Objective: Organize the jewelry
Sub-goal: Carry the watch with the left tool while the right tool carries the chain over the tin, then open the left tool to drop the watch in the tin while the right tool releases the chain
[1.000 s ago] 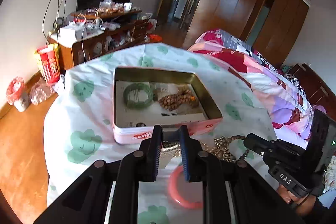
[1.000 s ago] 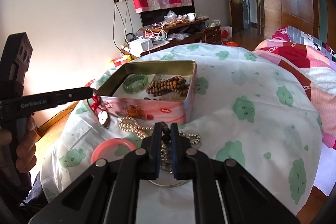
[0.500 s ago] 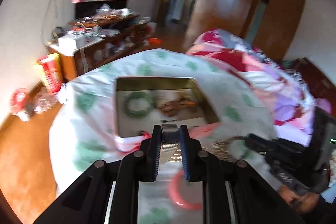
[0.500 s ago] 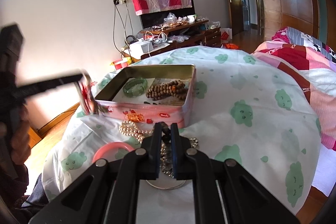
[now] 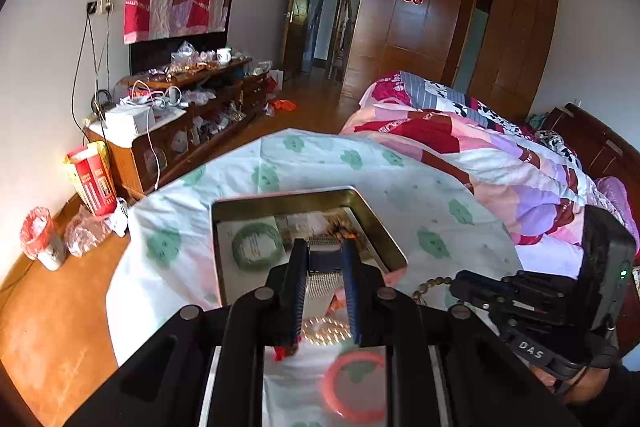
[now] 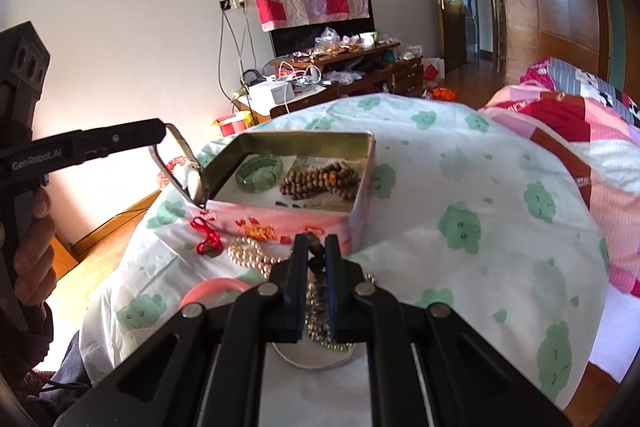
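A pink tin box (image 6: 362,179) sits open on the cloth-covered table and holds a green bangle (image 6: 259,172) and brown wooden beads (image 6: 320,179). My left gripper (image 5: 323,251) is shut on a silver mesh band (image 5: 325,281) with a red tassel, held over the box's near corner; from the right wrist view the band (image 6: 180,163) hangs at the box rim. My right gripper (image 6: 316,247) is shut on a dark bead necklace (image 6: 318,301) that lies in front of the box. A pearl strand (image 6: 250,257) and a pink bangle (image 6: 212,289) lie on the table.
A red knot charm (image 6: 208,239) lies by the box's front left corner. A silver ring (image 6: 316,357) lies under the right gripper. A quilted bed (image 5: 480,147) stands to the right and a cluttered wooden cabinet (image 5: 180,115) along the far wall.
My left gripper lifted the silver band with its red tassel and carried it forward over the box's near corner. My right gripper stayed on the necklace.
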Motion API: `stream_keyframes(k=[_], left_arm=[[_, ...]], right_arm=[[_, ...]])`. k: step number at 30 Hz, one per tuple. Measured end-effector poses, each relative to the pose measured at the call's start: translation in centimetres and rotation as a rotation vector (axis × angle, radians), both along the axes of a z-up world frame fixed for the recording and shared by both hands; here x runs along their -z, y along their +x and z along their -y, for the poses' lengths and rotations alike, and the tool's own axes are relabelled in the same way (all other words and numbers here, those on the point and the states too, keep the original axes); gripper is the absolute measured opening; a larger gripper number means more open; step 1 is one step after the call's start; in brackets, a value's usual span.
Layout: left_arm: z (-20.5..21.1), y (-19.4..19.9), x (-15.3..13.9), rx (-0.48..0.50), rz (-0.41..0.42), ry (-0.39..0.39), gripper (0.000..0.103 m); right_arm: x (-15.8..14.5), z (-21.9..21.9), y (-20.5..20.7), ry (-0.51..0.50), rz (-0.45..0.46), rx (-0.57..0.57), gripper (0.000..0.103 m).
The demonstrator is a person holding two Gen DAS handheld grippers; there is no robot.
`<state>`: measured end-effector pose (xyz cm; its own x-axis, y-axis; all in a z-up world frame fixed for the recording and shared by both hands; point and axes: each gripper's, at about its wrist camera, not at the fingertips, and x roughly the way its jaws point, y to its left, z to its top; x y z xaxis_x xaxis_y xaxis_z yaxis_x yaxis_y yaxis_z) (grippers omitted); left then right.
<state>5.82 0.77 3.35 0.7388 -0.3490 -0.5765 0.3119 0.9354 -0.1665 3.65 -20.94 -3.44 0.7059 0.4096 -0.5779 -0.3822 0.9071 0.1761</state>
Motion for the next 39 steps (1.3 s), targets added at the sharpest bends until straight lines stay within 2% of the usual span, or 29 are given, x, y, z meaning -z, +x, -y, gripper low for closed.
stream_keyframes(k=[7, 12, 16, 20, 27, 36, 37, 38, 39], left_arm=[[-0.5, 2.0, -1.2, -0.024, 0.041, 0.042, 0.017], [-1.1, 3.7, -1.1, -0.037, 0.048, 0.06, 0.017], [-1.4, 5.4, -0.4, -0.05, 0.037, 0.078, 0.017], [-1.5, 7.0, 0.8, -0.052, 0.011, 0.085, 0.017], [-0.9, 8.7, 3.5, -0.044, -0.048, 0.119, 0.017], [0.2, 9.3, 5.2, -0.018, -0.085, 0.158, 0.018], [0.4, 9.2, 5.2, -0.016, -0.083, 0.161, 0.024], [0.5, 9.1, 5.2, -0.014, -0.082, 0.159, 0.041], [0.5, 8.9, 5.1, -0.024, -0.075, 0.161, 0.05]], right_arm=[[-3.1, -0.4, 1.7, -0.007, 0.052, -0.027, 0.01], [-5.1, -1.4, 3.6, -0.029, 0.099, -0.042, 0.01], [-5.6, -1.8, 5.6, -0.018, 0.096, -0.048, 0.01], [-4.9, -2.6, 7.7, -0.032, 0.076, -0.051, 0.01], [-1.8, -3.5, 10.4, -0.057, -0.007, -0.057, 0.01], [0.4, -3.7, 11.1, -0.094, -0.047, -0.037, 0.011], [0.5, -3.7, 11.1, -0.094, -0.048, -0.035, 0.011], [0.5, -3.7, 11.1, -0.095, -0.051, -0.034, 0.011], [0.6, -3.7, 11.0, -0.098, -0.056, -0.032, 0.014]])
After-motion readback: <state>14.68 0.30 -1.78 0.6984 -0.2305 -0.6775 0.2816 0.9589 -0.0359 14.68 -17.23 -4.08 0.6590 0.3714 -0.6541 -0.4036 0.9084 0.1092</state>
